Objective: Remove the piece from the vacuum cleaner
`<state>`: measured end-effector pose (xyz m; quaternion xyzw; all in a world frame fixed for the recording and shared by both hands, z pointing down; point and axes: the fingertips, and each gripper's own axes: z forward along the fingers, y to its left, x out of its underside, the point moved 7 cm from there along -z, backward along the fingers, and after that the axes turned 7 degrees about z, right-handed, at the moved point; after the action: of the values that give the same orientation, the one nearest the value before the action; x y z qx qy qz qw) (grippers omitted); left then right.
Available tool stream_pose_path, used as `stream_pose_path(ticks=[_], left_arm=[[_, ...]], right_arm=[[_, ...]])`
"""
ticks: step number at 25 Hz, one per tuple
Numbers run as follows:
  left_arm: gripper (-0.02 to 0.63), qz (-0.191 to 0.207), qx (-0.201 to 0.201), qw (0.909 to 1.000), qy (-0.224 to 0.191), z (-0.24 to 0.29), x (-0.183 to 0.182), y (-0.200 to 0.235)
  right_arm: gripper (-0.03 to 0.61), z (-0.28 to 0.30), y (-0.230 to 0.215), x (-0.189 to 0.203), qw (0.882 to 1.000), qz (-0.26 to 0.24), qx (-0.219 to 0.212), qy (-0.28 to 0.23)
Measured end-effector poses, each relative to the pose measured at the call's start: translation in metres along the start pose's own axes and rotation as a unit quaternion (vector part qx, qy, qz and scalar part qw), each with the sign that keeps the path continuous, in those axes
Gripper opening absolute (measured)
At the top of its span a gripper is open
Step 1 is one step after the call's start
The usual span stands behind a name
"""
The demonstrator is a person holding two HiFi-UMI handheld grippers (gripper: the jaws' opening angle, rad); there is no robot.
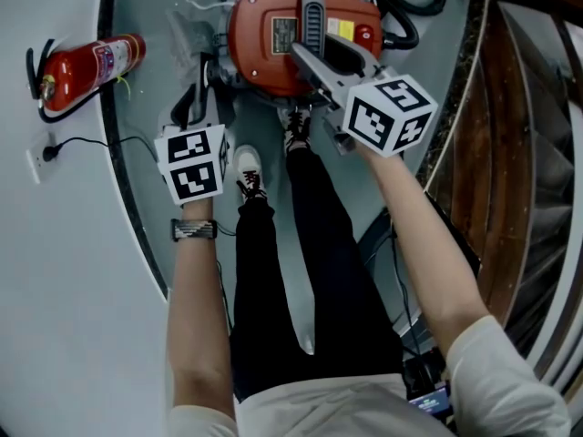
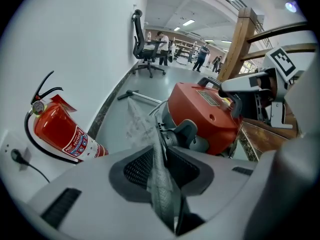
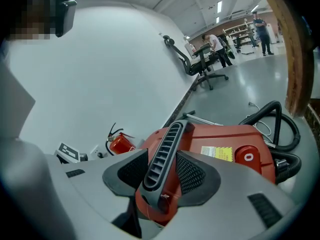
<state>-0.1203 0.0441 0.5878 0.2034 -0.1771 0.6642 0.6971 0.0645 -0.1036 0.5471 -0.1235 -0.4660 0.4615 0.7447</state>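
— Vacuum cleaner (image 1: 260, 62) is on the floor, just ahead of the left gripper (image 2: 161, 154) and right under the right gripper (image 3: 162, 171). Can you see what the left one has?

— A thin grey woven strip (image 2: 161, 189), pinched between its jaws. It runs forward toward the grey fitting (image 2: 184, 133) on the cleaner's side. I can't make out where it joins, and its near end vanishes down between the jaws.

— And the right one?

— Its jaws are spread to either side of the black ribbed handle (image 3: 167, 154) on top of the red body. The handle lies between them, close on both sides, but they don't look clamped onto it. Its near end is hidden behind the gripper.

— Anything else around?

— A black hose (image 3: 274, 104) beyond the right gripper, off to its right, cut off at the edge of view. A fire extinguisher (image 2: 57, 131) sits by the wall, well to the left of the left gripper.
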Motion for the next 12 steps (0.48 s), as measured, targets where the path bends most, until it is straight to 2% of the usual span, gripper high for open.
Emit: stream_pose_path(ticks=[6, 12], left_arm=[[0.075, -0.029, -0.011, 0.9995, -0.010, 0.0012, 0.0006, -0.0007], [0.043, -0.014, -0.026, 0.9994, 0.019, 0.0017, -0.0017, 0.0010]], right_arm=[[0.170, -0.0002, -0.0004, 0.0006, 1.000, 0.003, -0.007, -0.002], [0.173, 0.0010, 0.0003, 0.0005, 1.000, -0.001, -0.004, 0.000]])
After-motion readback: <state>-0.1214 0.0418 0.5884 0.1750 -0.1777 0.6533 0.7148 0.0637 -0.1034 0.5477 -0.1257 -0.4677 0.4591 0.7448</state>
